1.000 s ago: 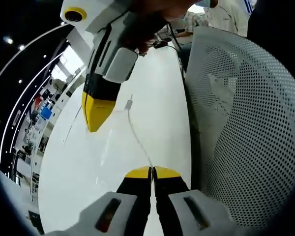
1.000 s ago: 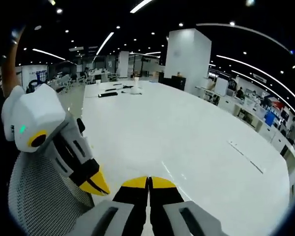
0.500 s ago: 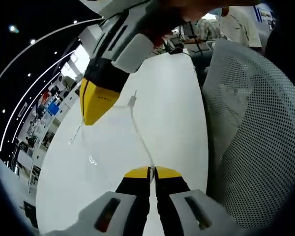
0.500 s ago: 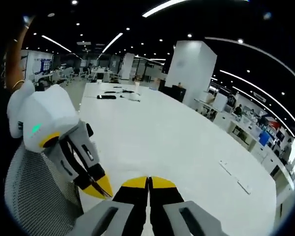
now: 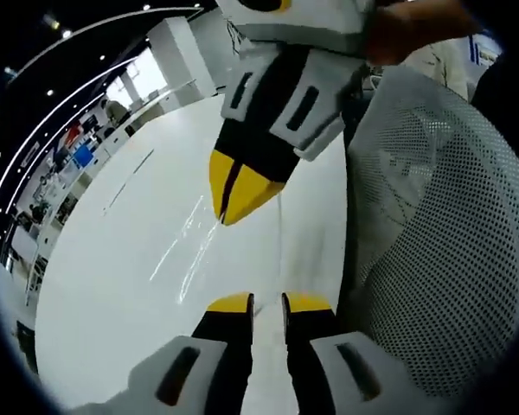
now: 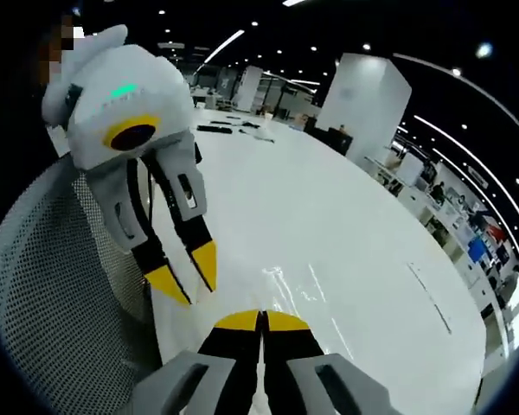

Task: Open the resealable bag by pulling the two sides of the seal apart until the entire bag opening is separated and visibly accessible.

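Left gripper (image 5: 268,303) is seen with its jaws a little apart and nothing visibly clamped between them; a faint edge of the resealable bag (image 5: 190,246) runs into that gap from ahead; the clear film is told mainly by its glints, lying just ahead and to the left of the jaws, over the white table (image 5: 112,285); its long axis is judged to run from this gripper straight ahead to the right gripper (image 5: 240,190), whose jaws are closed, apparently on the far end of the seal; which way the mouth faces cannot be told. The left gripper is judged nearer to the free edge, which must be regripped; a mesh chair back (image 5: 432,216) stands to the right.
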`<state>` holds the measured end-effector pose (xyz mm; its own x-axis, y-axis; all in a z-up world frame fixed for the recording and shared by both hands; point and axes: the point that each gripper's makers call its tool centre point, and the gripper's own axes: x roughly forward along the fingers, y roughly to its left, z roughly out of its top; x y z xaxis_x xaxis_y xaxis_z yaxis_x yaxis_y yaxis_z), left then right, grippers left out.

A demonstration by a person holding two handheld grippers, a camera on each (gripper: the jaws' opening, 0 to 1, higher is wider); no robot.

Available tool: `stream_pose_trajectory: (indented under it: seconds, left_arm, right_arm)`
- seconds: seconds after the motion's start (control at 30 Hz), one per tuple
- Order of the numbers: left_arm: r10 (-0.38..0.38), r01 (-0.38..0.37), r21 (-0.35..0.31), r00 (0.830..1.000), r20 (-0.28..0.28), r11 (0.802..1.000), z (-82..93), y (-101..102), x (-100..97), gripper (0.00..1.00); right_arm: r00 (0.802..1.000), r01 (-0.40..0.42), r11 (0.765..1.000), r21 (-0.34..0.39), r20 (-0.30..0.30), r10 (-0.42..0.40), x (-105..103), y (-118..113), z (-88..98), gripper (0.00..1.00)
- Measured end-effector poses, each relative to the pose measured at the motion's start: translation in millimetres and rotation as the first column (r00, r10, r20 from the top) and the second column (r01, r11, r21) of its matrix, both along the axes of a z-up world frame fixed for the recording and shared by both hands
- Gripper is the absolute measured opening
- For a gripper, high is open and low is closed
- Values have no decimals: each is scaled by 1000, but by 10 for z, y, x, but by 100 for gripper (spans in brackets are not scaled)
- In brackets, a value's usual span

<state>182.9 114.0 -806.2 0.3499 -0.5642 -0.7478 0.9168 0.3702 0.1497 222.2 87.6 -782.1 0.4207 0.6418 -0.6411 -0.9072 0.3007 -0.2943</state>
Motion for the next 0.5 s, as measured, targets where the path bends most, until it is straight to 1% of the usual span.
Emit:
stream_pose_trajectory:
  seconds: [0.03, 0.07, 0.13, 0.17, 0.2, 0.23, 0.27, 0.37, 0.4, 0.47, 0.5]
  left_arm:
    - [43, -43, -20, 999, -16, 999, 11, 43, 12, 18]
    - [61, -61, -32, 998, -17, 998, 24, 71, 25, 20]
    - [100, -101, -56, 995, -19, 993, 63, 137, 49, 20]
    - [122, -123, -80, 992, -20, 989, 103, 181, 68, 20]
    - [129, -129, -100, 992, -13, 987, 139, 208, 83, 20]
    - [132, -131, -117, 991, 1, 984, 171, 236, 106, 21]
    - [157, -151, -131, 987, 35, 980, 205, 325, 171, 21]
    - [230, -225, -106, 972, 40, 969, 174, 592, 252, 22]
    - [265, -260, -111, 964, 36, 959, 178, 682, 281, 23]
    - [302, -295, -114, 953, 41, 949, 191, 814, 317, 24]
    - [310, -304, -111, 950, 43, 946, 192, 859, 324, 25]
  right_arm:
    - [1000, -15, 1000, -24, 23, 15, 17, -20, -15, 0]
    - [1000, -17, 999, -28, 26, 17, 23, -23, -27, 0]
    - [999, -20, 999, -38, 37, 22, 49, -34, -52, 0]
    - [999, -24, 999, -48, 46, 26, 68, -45, -64, 0]
    - [997, -33, 996, -80, 74, 39, 109, -68, -77, 0]
    - [995, -39, 995, -96, 87, 47, 124, -79, -77, 0]
    - [989, -53, 988, -148, 132, 73, 185, -108, -82, 0]
    - [989, -61, 989, -133, 128, 78, 241, -86, -75, 0]
    - [987, -68, 988, -139, 132, 86, 280, -84, -76, 0]
    - [985, -80, 984, -159, 142, 103, 354, -98, -79, 0]
    - [984, -83, 983, -164, 145, 107, 385, -103, -81, 0]
